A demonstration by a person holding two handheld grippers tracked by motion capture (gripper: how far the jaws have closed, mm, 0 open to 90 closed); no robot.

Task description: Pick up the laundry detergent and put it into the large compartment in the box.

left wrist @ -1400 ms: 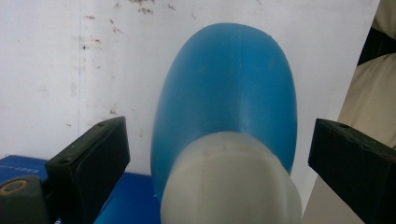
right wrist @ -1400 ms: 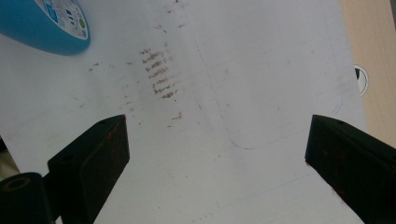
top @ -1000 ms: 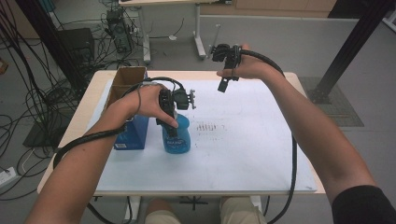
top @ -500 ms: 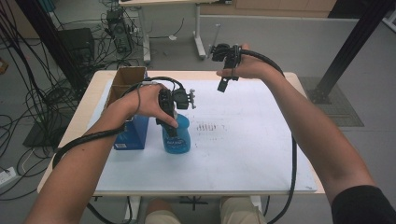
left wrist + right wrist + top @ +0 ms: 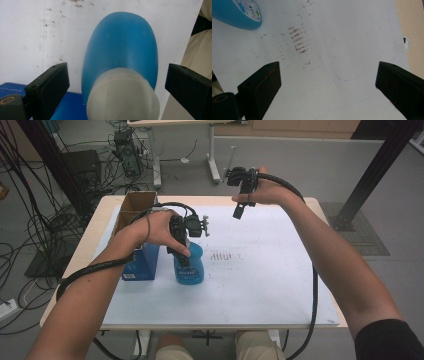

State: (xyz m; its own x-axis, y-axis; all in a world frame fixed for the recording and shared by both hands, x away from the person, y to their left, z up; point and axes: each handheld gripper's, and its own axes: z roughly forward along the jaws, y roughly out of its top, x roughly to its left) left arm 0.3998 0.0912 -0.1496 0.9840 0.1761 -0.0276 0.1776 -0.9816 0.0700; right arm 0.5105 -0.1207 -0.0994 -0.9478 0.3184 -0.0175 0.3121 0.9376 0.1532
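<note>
A blue bottle [image 5: 190,270] with a white cap [image 5: 123,97] stands on the white mat [image 5: 265,285], left of centre. My left gripper [image 5: 183,253] points down over it. In the left gripper view the left gripper [image 5: 117,87] is open, one jaw on each side of the cap and both clear of it. The blue bottle [image 5: 122,42] widens below the cap. My right gripper [image 5: 240,202] hangs in the air above the table's far edge. In its own view the right gripper [image 5: 327,75] is open with nothing between the jaws, and the bottle [image 5: 237,12] lies at the top left.
A dark blue box [image 5: 142,262] stands right beside the bottle on its left. An open cardboard box [image 5: 135,205] sits at the far left corner. Brown smudges [image 5: 222,256] mark the mat's middle. Cables and table legs crowd the floor beyond.
</note>
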